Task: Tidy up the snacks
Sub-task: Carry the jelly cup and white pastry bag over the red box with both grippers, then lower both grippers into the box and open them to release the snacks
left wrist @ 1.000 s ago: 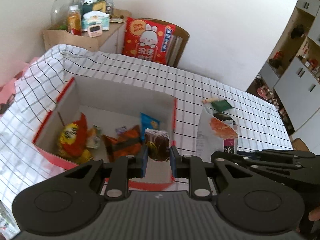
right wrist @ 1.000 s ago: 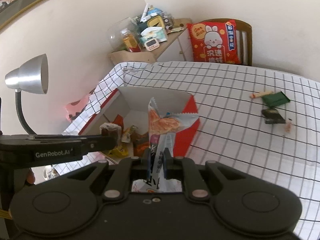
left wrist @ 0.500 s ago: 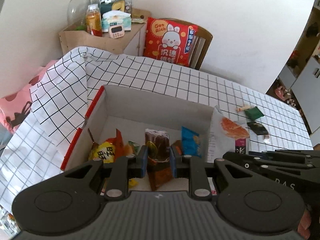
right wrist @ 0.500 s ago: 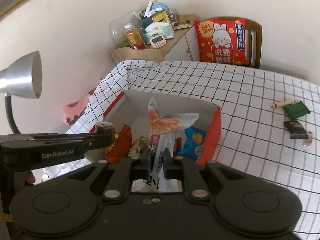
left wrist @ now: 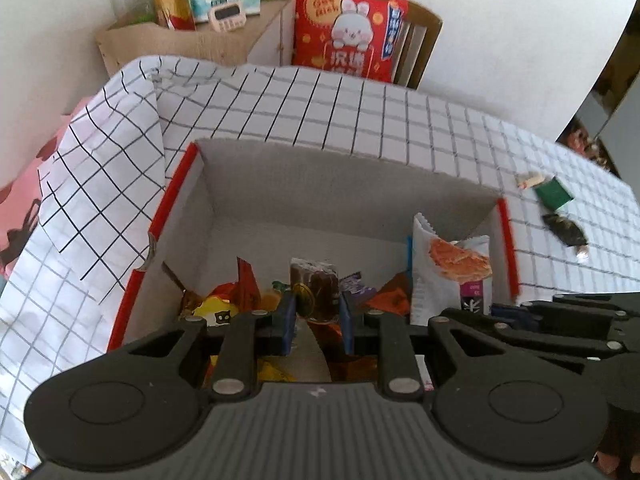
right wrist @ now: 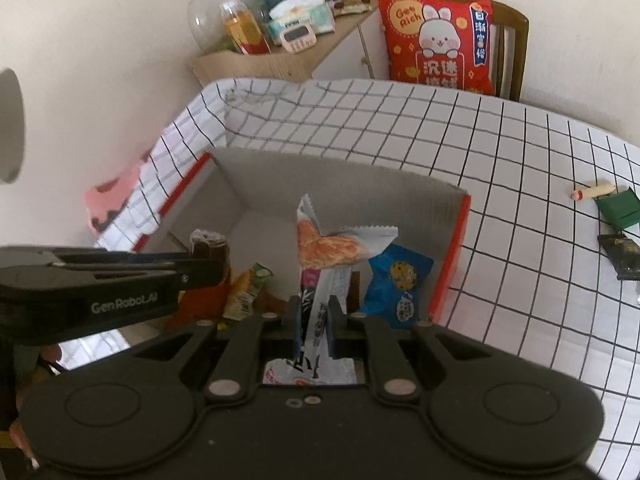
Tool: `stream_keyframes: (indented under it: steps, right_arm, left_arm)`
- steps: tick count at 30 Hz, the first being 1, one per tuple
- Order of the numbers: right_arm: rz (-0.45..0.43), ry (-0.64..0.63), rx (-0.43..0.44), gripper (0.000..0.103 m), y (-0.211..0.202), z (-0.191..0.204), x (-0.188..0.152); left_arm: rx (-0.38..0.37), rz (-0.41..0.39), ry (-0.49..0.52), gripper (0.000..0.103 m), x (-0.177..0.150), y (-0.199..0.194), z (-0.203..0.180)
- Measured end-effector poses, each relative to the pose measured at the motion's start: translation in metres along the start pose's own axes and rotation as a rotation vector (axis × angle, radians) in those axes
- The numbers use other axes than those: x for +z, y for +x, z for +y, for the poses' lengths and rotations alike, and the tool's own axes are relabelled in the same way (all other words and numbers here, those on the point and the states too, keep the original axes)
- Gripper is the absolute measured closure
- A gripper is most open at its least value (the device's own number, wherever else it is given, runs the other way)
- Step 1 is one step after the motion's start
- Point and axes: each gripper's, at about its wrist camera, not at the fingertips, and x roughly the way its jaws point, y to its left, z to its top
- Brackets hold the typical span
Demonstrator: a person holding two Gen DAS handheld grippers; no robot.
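Observation:
A red-edged cardboard box point(left wrist: 344, 184) stands on the checked tablecloth and holds several snack packets. My left gripper point(left wrist: 318, 312) is shut on a brown wrapped snack point(left wrist: 316, 288) and holds it over the box's near side. My right gripper point(right wrist: 314, 316) is shut on a white packet with an orange picture point(right wrist: 328, 248), held upright over the box; it also shows in the left wrist view point(left wrist: 452, 268). The left gripper with its brown snack point(right wrist: 208, 240) shows at the left of the right wrist view. A blue cookie packet point(right wrist: 400, 280) leans inside the box.
A green packet point(right wrist: 620, 208), a dark packet point(right wrist: 622, 254) and a small stick snack point(right wrist: 594, 192) lie on the cloth point(right wrist: 500, 160) to the right. A chair with a red rabbit cushion point(right wrist: 440, 44) and a cluttered side cabinet point(right wrist: 280, 52) stand behind the table.
Both grippers have moved forward and lower over the box, each still holding its snack. The box now fills more of both views.

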Motion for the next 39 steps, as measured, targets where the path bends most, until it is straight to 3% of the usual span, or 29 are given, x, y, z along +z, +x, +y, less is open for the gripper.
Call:
stream_keyframes:
  steps: [7,15,23,39]
  right_arm:
    - [0.059,-0.025,-0.023,0.093,0.021,0.001,-0.007]
    - [0.066,-0.039,-0.027,0.087,0.025,0.004,-0.011]
    - [0.073,-0.041,-0.041,0.080,0.021,0.002,-0.014]
    - [0.002,-0.043,0.017,0.065,-0.025,0.002,-0.023]
  left_arm:
    - [0.007,0.065,0.005,0.081,-0.001,0.026,-0.003]
    - [0.019,0.116,-0.004,0.081,-0.011,0.042,-0.006]
    - [0.023,0.095,-0.018,0.081,-0.015,0.040,-0.007]
    - [-0.029,-0.028,-0.075,0.080,-0.027,-0.012,-0.004]
